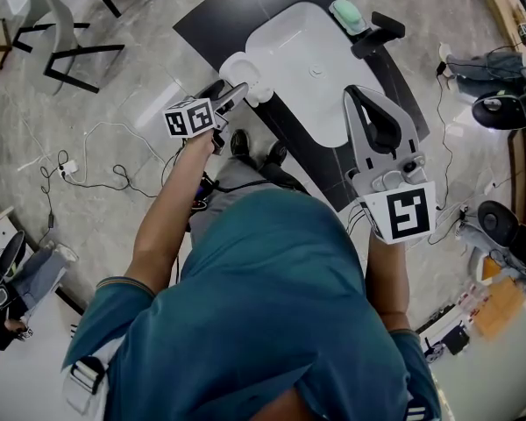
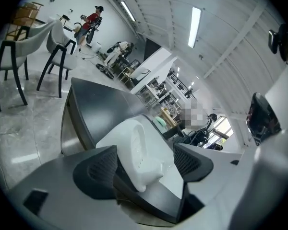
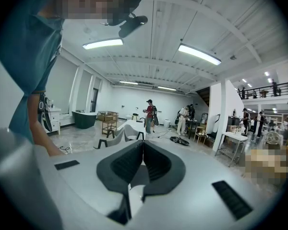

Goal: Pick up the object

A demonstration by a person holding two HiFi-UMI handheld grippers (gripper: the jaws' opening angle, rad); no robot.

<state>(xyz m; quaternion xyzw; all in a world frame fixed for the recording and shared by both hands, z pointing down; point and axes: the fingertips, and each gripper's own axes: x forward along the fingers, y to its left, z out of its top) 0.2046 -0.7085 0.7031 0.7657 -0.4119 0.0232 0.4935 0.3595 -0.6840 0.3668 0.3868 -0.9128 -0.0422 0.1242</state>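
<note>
My left gripper [image 2: 145,150] is spread wide around the white dish [image 2: 133,137], not pressing it. The dish sits at the edge of the dark table [image 2: 98,102]. My right gripper [image 3: 143,145] is closed on nothing.

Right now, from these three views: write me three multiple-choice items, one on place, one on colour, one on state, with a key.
1. Where does the pale green rounded block lie?
A. By the far corner of the large white moulded basin
B. On the floor
C. Between a gripper's jaws

2. What colour is the flat slab under the basin?
A. Red
B. Dark grey
C. Yellow

3. How do the jaws of the right gripper stand?
A. Wide apart
B. Together, with nothing between them
C. Closed on the block

Key:
1 A: the head view shows the block at the basin's far corner.
2 B: the dark slab shows around the basin.
3 B: the right gripper view shows the pads meeting with nothing between them.
</note>
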